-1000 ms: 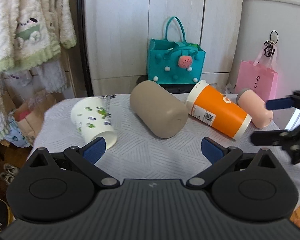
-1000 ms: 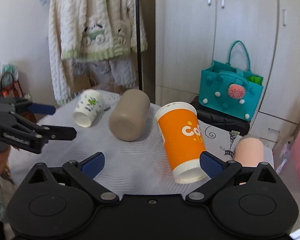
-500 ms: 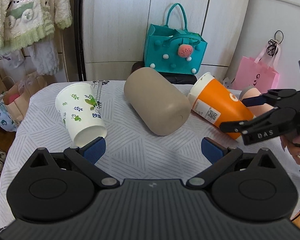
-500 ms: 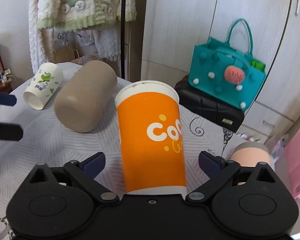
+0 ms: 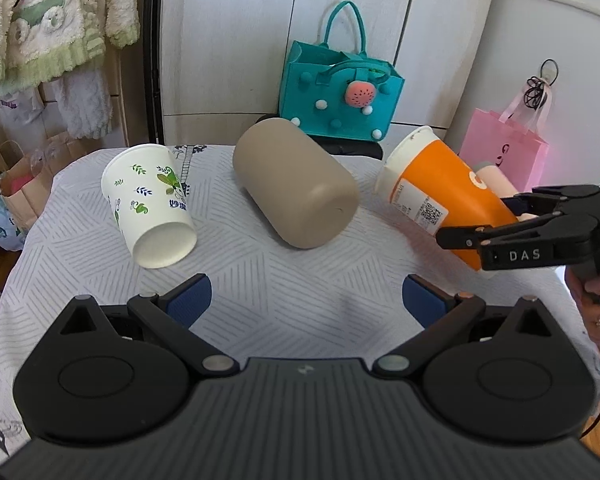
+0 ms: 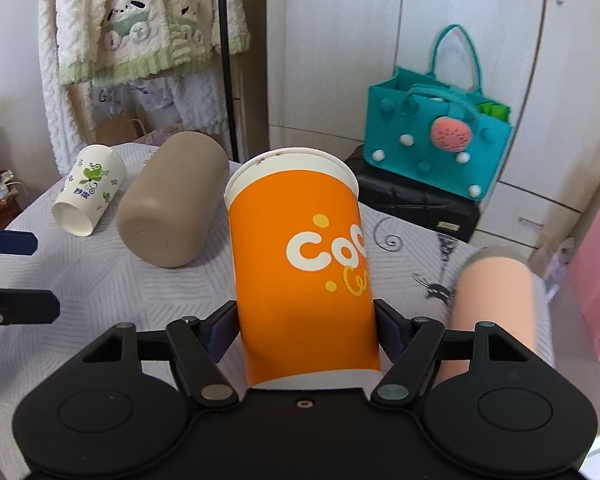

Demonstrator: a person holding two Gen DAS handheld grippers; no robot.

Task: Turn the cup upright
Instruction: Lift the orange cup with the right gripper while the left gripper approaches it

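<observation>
Since half a second ago right gripper [image 6: 306,330] advanced and clamped tall orange paper cup [image 6: 304,276] near its base | cup tilted on grey patterned tablecloth [image 5: 284,280], rim away, low grip for tipping | left gripper [image 5: 306,298] spread, empty

We see the orange paper cup [image 6: 304,280] with its white rim, white lettering and a code label on its side, tilted off the bench [image 5: 284,280] with its mouth pointing away and up. Its base end sits between the right gripper's [image 6: 306,330] fingers [image 6: 224,330], which press both sides.
</observation>
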